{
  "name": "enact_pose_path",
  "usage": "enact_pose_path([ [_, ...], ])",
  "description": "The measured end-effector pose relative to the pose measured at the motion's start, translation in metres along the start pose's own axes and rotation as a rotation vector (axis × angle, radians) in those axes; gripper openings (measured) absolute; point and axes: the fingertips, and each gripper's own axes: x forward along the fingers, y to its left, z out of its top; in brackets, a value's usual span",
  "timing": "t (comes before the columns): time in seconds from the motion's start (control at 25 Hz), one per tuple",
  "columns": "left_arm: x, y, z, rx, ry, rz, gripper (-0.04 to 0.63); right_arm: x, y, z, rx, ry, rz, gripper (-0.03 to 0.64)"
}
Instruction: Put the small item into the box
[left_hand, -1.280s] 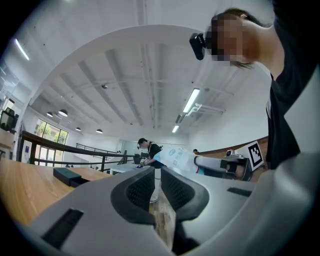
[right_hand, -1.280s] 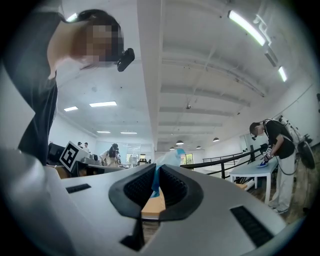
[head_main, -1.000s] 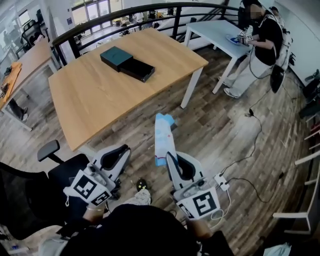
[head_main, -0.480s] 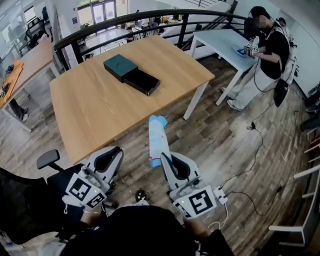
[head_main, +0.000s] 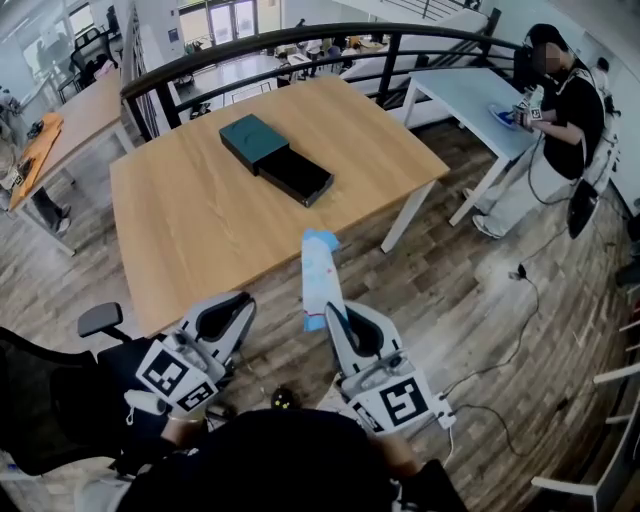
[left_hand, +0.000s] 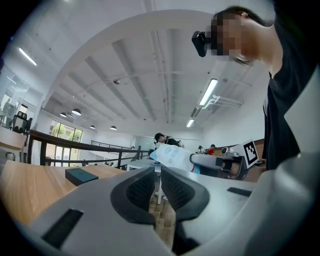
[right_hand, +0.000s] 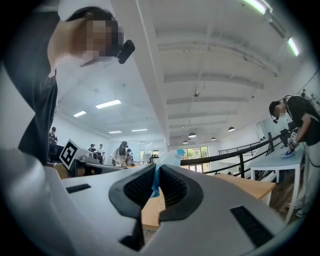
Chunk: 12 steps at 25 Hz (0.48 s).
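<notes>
A dark teal box (head_main: 252, 140) lies on the wooden table (head_main: 190, 220), with its open black tray (head_main: 296, 176) slid out beside it. My right gripper (head_main: 336, 314) is shut on the lower end of a long white and blue packet (head_main: 318, 272), which points up toward the table's near edge. In the right gripper view the packet's blue edge (right_hand: 156, 181) sits pinched between the pads. My left gripper (head_main: 236, 306) hangs beside it, below the table edge, jaws together with nothing between them. The left gripper view shows the box (left_hand: 81, 175) and the packet (left_hand: 172, 157).
A person (head_main: 560, 110) stands at a white table (head_main: 470, 85) at the right. A black railing (head_main: 300, 38) runs behind the wooden table. An office chair (head_main: 100, 322) is at my left. A cable (head_main: 520, 275) trails over the wood floor.
The table and box have shifted right and nearer in the head view. The right gripper still carries the packet, now a little closer to the table edge. Both jaws stay as they were.
</notes>
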Motion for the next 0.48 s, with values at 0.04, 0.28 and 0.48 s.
enact_pose_path([
  [0.04, 0.010, 0.004, 0.002, 0.014, 0.001, 0.016, 0.026, 0.006, -0.010, 0.001, 0.004, -0.002, 0.013, 0.028],
  [0.28, 0.072, 0.012, 0.020, 0.033, -0.035, 0.087, 0.026, 0.025, -0.076, 0.007, 0.018, -0.004, 0.094, 0.028],
  [0.48, 0.110, 0.017, 0.019, 0.010, -0.040, 0.152, 0.026, 0.030, -0.120, 0.005, 0.042, -0.005, 0.144, 0.028],
])
